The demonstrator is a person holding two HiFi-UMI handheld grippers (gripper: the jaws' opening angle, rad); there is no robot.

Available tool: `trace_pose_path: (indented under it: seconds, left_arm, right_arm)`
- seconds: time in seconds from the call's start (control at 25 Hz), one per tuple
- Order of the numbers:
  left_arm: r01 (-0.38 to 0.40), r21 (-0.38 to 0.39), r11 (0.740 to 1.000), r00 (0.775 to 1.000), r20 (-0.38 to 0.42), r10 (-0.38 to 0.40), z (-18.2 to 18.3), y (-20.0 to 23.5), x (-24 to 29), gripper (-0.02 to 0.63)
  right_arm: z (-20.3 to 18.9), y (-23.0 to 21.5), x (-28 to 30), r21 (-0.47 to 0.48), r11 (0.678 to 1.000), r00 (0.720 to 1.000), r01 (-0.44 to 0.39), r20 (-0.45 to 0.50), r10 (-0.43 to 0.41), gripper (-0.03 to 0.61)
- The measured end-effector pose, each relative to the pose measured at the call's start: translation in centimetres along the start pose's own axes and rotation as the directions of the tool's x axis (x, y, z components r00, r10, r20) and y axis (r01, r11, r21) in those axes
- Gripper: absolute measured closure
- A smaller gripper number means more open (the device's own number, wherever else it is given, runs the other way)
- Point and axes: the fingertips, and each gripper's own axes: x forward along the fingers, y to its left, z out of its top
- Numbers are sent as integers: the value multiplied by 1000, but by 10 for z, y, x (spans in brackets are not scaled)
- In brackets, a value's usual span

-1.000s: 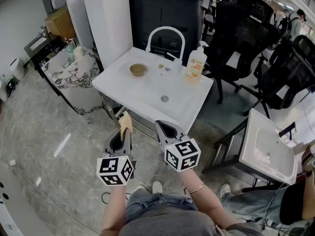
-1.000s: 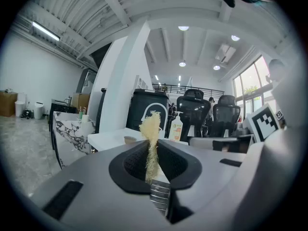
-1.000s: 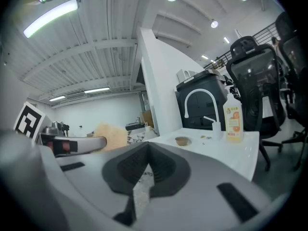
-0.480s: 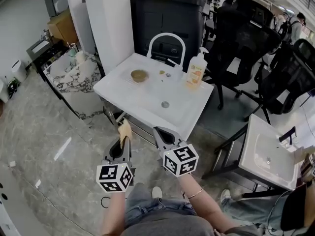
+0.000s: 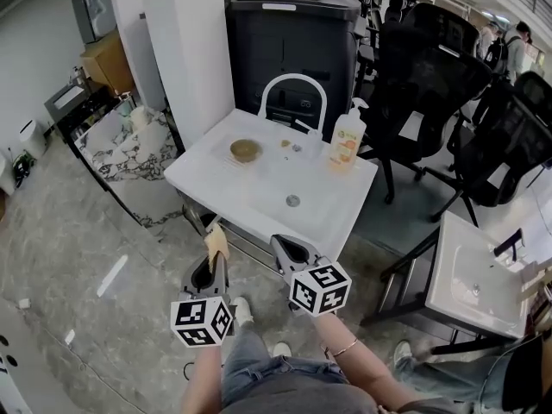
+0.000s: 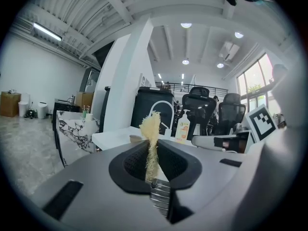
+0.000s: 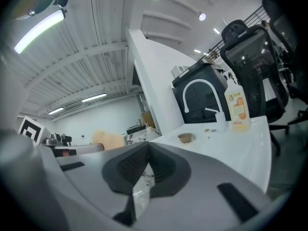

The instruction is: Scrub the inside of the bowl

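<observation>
The white moulded sink counter [image 5: 259,192] stands ahead of both tongs, well apart from them. The small round brown bowl [image 5: 246,150] sits at its far left. Short of the counter, the left tongs [image 5: 215,264] are clamped on an upright yellowish fibrous scrub pad [image 5: 216,240] and lie nearer the bowl. The right tongs [image 5: 290,250] are together and empty.

A: what kind of place is this?
B: looks like an office turned test lab tbh. Black office chairs [image 5: 423,67], strip lights [image 6: 47,31] overhead, a freestanding white sink [image 5: 250,190] on marble floor [image 5: 69,257].
</observation>
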Motion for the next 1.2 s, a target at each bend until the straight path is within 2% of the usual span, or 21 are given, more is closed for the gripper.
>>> trace_pose_path:
  seconds: [0.28,0.76,1.2]
  left_arm:
    - [31,-29,999,1000,-3,-31,7,45,65,568]
    - [77,-57,995,994,-68,-81,31,148,198,568]
    - [170,-61,984,980,-91,-175,47,184,276,568]
  right_arm:
    - [2,-30,71,16,998,998,54,-27,-53,568]
    - [17,-73,228,94,988,991,125,-65,-119,568]
    - [29,-115,290,155,957,969,245,-82,-235,568]
